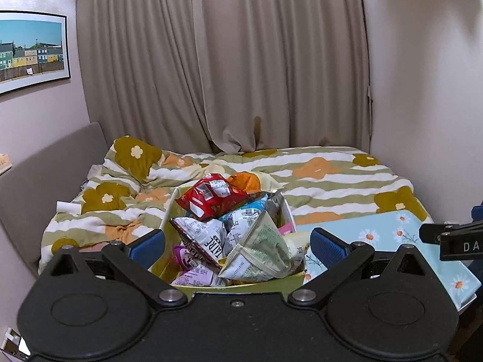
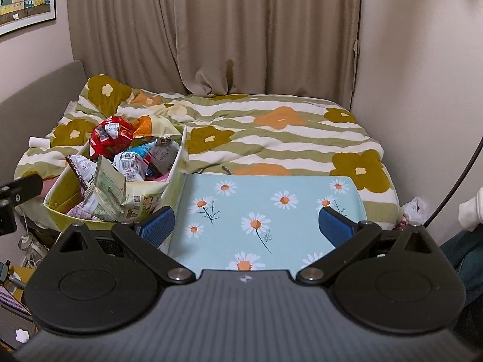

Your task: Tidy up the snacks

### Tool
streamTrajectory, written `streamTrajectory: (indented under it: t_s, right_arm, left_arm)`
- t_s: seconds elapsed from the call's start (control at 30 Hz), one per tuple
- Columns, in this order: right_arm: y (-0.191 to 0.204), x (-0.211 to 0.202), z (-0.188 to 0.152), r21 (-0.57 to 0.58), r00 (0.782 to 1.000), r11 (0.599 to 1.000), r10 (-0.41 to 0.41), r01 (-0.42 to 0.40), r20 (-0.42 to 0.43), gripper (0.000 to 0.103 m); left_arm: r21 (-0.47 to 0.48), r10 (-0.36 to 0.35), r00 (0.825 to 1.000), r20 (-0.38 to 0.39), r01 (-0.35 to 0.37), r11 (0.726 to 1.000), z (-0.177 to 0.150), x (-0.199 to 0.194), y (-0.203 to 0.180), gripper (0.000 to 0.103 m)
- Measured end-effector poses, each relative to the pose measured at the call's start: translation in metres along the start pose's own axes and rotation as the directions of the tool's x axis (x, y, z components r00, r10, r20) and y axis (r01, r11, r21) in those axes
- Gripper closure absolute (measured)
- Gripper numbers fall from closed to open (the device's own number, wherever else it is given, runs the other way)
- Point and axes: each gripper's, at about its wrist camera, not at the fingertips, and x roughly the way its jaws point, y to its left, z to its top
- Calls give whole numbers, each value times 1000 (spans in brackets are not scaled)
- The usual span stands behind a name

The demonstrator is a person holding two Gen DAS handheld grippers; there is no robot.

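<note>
Your left gripper (image 1: 238,242) and right gripper (image 2: 247,222) gape empty; crinkled foil snack packets (image 2: 120,163) fill the yellow-green box (image 2: 173,178) (sorted or awaiting sorting, unclear).

Left wrist cam sits low behind the left gripper (image 1: 237,249), looking forward across the bed toward the curtains (image 1: 229,60). The snack bin (image 1: 271,285) is dead centre and close, right between the fingers. Right gripper body pokes in at the right edge.

Right wrist cam sits behind the right gripper (image 2: 247,226), same heading, offset to the right and a bit higher. It centres on the daisy-print board (image 2: 271,187); the snack bin (image 2: 173,187) is pushed to the left.

Shared: bin, board, floral duvet (image 2: 271,138), curtains, wall picture (image 2: 24,0).
</note>
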Motion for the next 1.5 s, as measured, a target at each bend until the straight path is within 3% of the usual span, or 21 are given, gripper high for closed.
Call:
streamTrajectory:
  t_s: [1.5]
  right_arm:
    - [-6, 5, -2, 23, 1000, 1000, -11, 11, -9, 0]
  left_arm:
    - [-6, -14, 998, -56, 14, 1000, -5, 9, -3, 0]
